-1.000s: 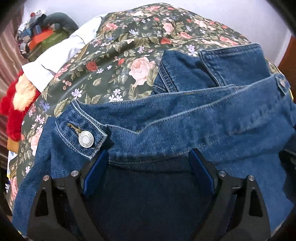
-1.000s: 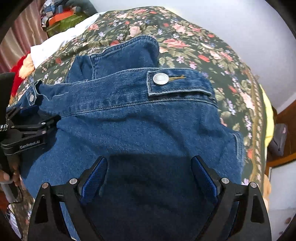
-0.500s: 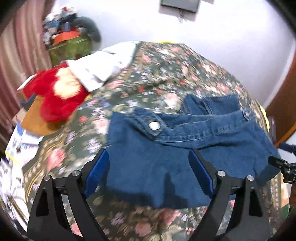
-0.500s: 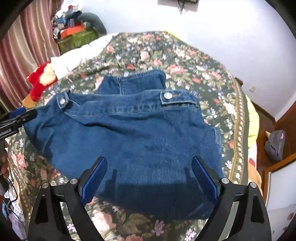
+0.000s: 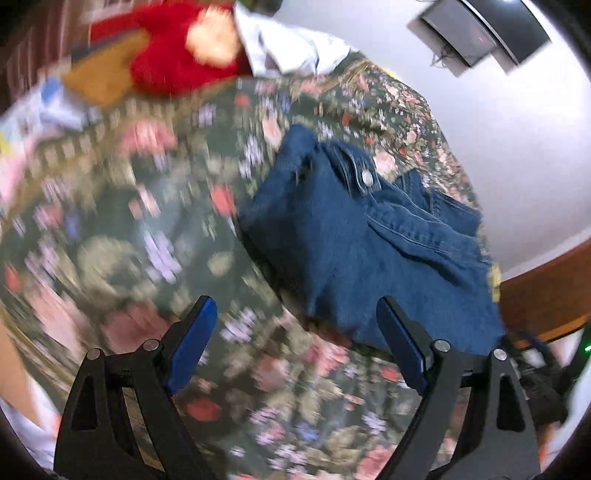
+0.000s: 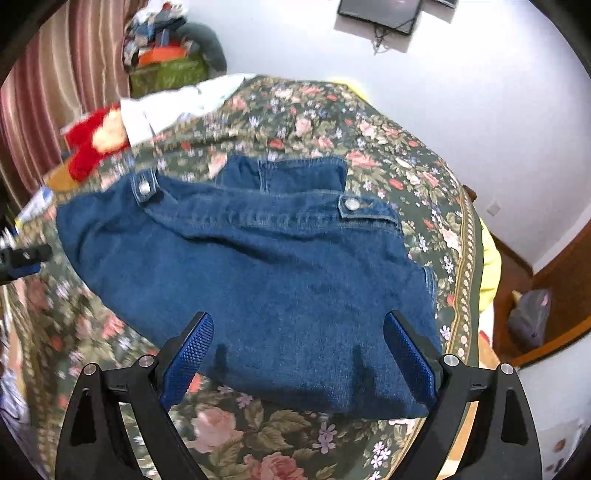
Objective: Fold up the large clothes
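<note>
A blue denim jacket (image 6: 258, 273) lies folded on the floral bedspread (image 6: 388, 158), with two metal snap tabs facing up. In the left wrist view the denim jacket (image 5: 354, 243) sits to the upper right, blurred by motion. My left gripper (image 5: 295, 354) is open and empty above the bedspread (image 5: 147, 221), left of the jacket. My right gripper (image 6: 299, 358) is open and empty, raised above the jacket's near edge. The tip of the left gripper (image 6: 22, 258) shows at the left edge of the right wrist view.
A red plush toy (image 6: 96, 140) and a white garment (image 6: 177, 103) lie at the bed's far left. A green box with clutter (image 6: 166, 70) stands behind them by a curtain (image 6: 44, 96). A wall screen (image 6: 380, 11) hangs above. A grey bag (image 6: 528, 317) sits on the floor at right.
Both grippers have pulled back and up from the jacket. The left gripper has swung left, so the jacket has shifted to the right of its view.
</note>
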`<act>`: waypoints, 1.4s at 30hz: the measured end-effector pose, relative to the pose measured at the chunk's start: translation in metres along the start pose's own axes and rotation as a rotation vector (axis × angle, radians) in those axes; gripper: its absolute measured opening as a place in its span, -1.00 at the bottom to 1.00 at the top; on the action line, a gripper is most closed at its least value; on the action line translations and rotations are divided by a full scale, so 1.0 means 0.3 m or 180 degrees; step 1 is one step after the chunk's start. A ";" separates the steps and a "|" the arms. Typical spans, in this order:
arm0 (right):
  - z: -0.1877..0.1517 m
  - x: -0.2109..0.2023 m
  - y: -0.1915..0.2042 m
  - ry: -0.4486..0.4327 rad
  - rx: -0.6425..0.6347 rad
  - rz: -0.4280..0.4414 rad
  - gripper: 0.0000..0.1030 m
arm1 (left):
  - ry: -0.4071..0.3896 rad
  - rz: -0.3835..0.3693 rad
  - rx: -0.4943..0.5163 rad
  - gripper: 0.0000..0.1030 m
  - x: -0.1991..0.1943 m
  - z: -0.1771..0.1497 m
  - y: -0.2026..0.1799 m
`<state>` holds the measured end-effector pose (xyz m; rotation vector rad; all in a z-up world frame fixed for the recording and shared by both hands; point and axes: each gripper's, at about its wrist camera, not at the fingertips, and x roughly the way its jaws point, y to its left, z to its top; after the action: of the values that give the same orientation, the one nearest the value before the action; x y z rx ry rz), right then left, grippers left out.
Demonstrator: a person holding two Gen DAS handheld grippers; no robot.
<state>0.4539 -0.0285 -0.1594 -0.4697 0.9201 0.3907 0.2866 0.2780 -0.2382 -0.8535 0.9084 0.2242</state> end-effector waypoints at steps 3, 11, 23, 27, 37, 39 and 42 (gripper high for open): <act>-0.019 0.076 0.008 0.0176 -0.0059 -0.0052 0.80 | 0.0128 -0.0266 -0.0255 0.72 0.043 -0.022 0.013; -0.060 0.187 -0.021 0.0334 0.0052 0.0069 0.99 | 0.0414 -0.0658 -0.0660 0.72 0.196 0.000 0.009; -0.082 0.202 -0.030 0.0218 0.0076 0.0257 1.00 | -0.0170 -0.0124 -0.0282 0.55 0.309 0.100 -0.127; -0.088 0.203 -0.036 0.0195 0.0085 0.0305 1.00 | -0.0446 0.0720 0.0417 0.42 0.363 0.075 -0.266; -0.098 0.151 -0.002 0.0373 -0.0122 0.0217 1.00 | -0.0507 0.0573 0.0577 -0.29 0.223 0.121 -0.290; -0.095 0.132 0.009 0.0366 -0.0173 0.0165 1.00 | -0.0706 0.0542 0.0798 -0.31 0.137 0.107 -0.344; -0.060 0.076 0.045 0.0215 -0.0222 0.0121 1.00 | -0.0955 0.0369 0.1035 -0.33 -0.004 0.084 -0.399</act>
<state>0.4475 -0.0244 -0.1905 -0.5325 0.9844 0.4447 0.3618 0.2178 -0.1630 -0.4511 0.6881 0.2875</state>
